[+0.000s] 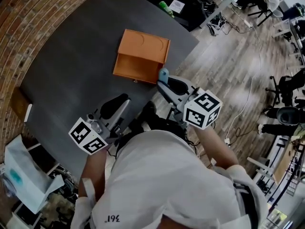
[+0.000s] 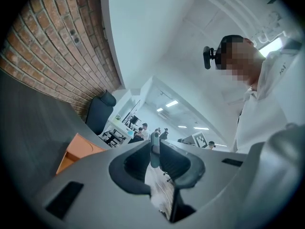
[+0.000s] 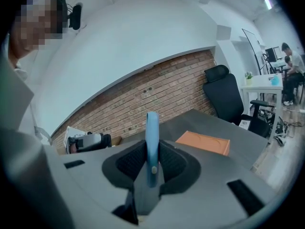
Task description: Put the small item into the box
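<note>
One dark grey counter fills the upper left of the head view. It is edged by a brick wall on the left and a wood-plank floor on the right. An orange box lies on it at upper centre. Just below the box, the right gripper has its fingers clenched on the small blue item, which is clear of the box. The left gripper has its fingers pressed together at lower left. A black office chair and a white desk stand beyond the counter.
</note>
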Available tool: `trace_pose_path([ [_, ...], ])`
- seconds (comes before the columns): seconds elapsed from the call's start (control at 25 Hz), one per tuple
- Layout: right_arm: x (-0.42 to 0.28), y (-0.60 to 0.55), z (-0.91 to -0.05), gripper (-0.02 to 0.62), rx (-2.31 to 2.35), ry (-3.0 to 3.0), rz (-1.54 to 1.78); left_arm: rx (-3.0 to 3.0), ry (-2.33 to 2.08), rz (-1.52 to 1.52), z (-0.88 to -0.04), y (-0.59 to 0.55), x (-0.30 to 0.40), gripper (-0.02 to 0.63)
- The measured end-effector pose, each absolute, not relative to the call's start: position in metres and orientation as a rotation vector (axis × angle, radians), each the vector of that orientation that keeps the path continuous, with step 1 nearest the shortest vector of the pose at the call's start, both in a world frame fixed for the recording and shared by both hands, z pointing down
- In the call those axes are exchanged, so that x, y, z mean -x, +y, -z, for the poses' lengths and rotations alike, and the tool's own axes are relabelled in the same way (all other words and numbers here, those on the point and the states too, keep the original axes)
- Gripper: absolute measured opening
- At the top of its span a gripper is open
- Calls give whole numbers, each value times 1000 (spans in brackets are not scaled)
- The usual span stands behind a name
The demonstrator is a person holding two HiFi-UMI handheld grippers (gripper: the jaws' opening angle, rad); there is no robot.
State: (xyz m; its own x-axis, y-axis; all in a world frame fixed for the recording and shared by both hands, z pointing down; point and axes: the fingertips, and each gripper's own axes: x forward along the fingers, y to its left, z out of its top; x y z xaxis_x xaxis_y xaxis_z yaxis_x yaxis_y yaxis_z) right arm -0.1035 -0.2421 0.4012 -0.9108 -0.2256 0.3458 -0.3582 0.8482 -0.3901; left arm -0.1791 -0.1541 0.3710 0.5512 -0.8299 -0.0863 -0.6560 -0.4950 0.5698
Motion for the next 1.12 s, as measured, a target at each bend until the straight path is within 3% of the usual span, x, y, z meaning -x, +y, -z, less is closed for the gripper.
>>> trace_pose_path([
  [0.36,126,-282,-395,94,-391,-2745,-555,-2343,-1241,422,-374,-192,188,81],
  [1.12,189,-310,-471,94,-216,-2589,-453,-2168,-1347,136,-476,-248,204,120],
])
